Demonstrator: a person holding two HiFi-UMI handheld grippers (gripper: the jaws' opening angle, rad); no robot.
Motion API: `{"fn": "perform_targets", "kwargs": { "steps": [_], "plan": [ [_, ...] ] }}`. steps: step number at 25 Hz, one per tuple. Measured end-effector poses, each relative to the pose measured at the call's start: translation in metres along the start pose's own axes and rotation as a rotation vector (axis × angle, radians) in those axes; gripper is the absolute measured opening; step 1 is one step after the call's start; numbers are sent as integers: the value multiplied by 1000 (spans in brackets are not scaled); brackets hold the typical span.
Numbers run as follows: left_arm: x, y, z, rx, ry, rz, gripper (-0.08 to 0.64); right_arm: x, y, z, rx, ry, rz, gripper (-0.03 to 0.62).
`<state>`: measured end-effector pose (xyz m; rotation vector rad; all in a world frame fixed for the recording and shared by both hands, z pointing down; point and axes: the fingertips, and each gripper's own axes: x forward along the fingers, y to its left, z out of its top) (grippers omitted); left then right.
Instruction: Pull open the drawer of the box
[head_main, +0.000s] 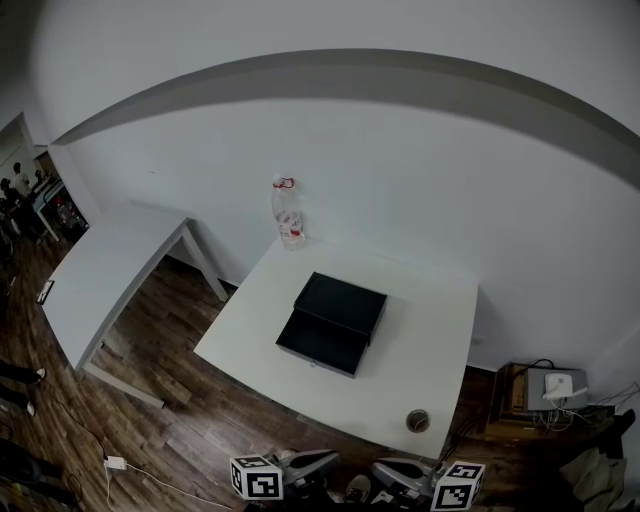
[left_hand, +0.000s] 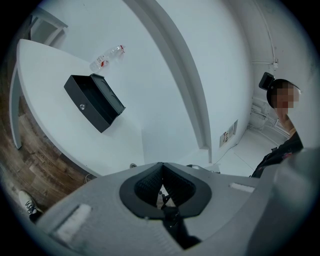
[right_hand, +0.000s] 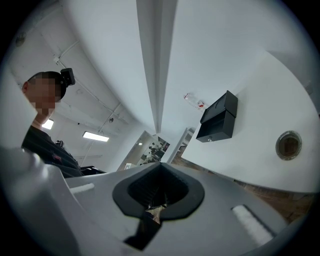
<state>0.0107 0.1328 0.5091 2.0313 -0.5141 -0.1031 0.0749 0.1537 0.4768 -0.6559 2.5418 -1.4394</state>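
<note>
We find the box (head_main: 345, 298) at the middle of the white table (head_main: 435, 350), its drawer (head_main: 320, 343) standing out toward the near edge and seemingly open, though the small view leaves its extent uncertain. The left gripper (left_hand: 161, 174) and right gripper (right_hand: 159, 176) hang low off the table's near edge, well apart from the box, each with jaws together on nothing. We judge the wanted state to be present; any further pull would call for parted jaws brought to the front knob (left_hand: 81, 105).
</note>
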Motion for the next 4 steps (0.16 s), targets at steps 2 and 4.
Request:
{"fn": "perform_targets", "kwargs": {
  "steps": [2,4],
  "plan": [
    [-2,0,0,0,-5,5,0,0,0,-1,5,2,1,3],
    [-4,0,-1,-1,-9,8,0,0,1,-2,8,4,2,3]
  ]
}}
